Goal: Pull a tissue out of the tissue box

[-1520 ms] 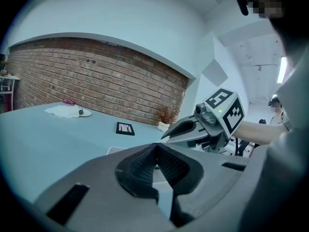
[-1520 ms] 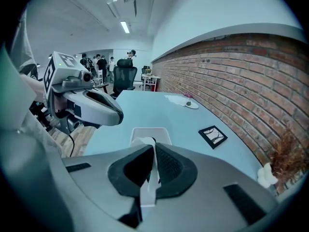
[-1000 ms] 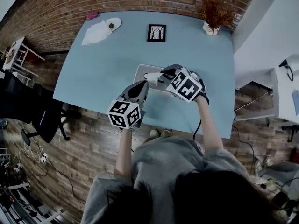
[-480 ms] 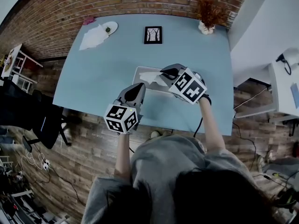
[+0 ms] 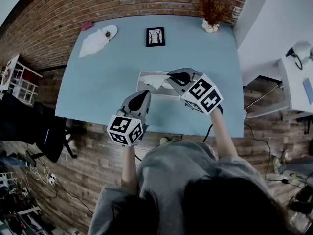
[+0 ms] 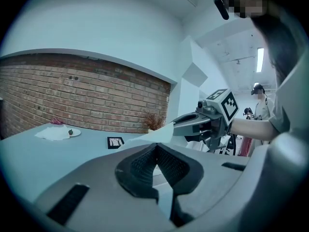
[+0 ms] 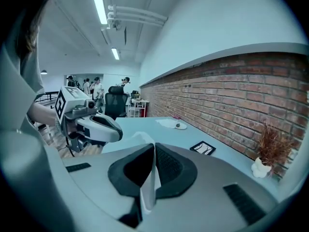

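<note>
Since a second ago the left gripper (image 5: 141, 95) has drawn back toward the near edge of the light-blue table (image 5: 107, 77), and now hovers just short of the tissue box (image 5: 145, 74). Its jaws are pressed together with nothing between them. The right gripper (image 5: 171, 76) stays over the box, its jaws pinching a white tissue (image 5: 155, 81); in the right gripper view a strip of the tissue runs down between the pads. One end of the tissue is in those jaws and the rest stretches leftward over the box top, more drawn out than before. The box lies flat at the middle of the table, nearer the person. At the far edge stand a small framed picture (image 5: 155, 36) and a dried plant in a white pot (image 5: 211, 14); at the far left corner lie a white plate (image 5: 108, 32) and a crumpled napkin (image 5: 92, 43).
</note>
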`<action>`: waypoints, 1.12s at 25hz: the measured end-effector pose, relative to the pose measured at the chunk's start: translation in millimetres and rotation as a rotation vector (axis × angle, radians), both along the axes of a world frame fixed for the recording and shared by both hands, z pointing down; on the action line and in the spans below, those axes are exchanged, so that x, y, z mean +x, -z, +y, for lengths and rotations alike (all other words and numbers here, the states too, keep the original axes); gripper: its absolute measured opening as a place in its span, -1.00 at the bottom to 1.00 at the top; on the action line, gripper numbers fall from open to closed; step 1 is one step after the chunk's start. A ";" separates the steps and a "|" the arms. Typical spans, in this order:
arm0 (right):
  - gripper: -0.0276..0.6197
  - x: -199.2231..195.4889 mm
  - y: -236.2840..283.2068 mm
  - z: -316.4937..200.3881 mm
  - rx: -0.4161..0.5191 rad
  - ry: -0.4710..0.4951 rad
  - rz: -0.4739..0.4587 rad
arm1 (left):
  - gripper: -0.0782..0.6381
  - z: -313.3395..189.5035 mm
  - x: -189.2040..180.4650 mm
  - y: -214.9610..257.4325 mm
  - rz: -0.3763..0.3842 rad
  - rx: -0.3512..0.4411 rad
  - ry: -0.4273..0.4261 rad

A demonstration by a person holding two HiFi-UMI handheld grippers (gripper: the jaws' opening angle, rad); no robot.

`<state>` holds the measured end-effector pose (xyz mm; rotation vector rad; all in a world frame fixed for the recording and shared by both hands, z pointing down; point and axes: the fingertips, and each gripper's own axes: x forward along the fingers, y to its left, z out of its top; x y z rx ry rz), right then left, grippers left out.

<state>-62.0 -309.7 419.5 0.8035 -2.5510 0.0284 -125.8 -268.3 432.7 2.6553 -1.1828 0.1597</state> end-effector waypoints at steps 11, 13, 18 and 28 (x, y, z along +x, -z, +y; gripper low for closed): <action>-0.91 -1.1 23.2 21.8 0.042 -0.039 -0.100 | -0.77 15.0 -12.8 19.7 -0.018 0.055 0.003; -0.91 -0.2 25.4 25.6 0.046 -0.042 -0.112 | -0.77 16.8 -14.4 23.1 -0.015 0.063 0.005; -0.91 4.1 28.4 31.0 0.050 -0.063 -0.155 | -0.77 17.2 -19.9 24.7 -0.014 0.069 0.012; -0.91 6.7 29.9 36.1 0.059 -0.059 -0.206 | -0.77 19.6 -17.9 31.7 -0.002 0.088 0.009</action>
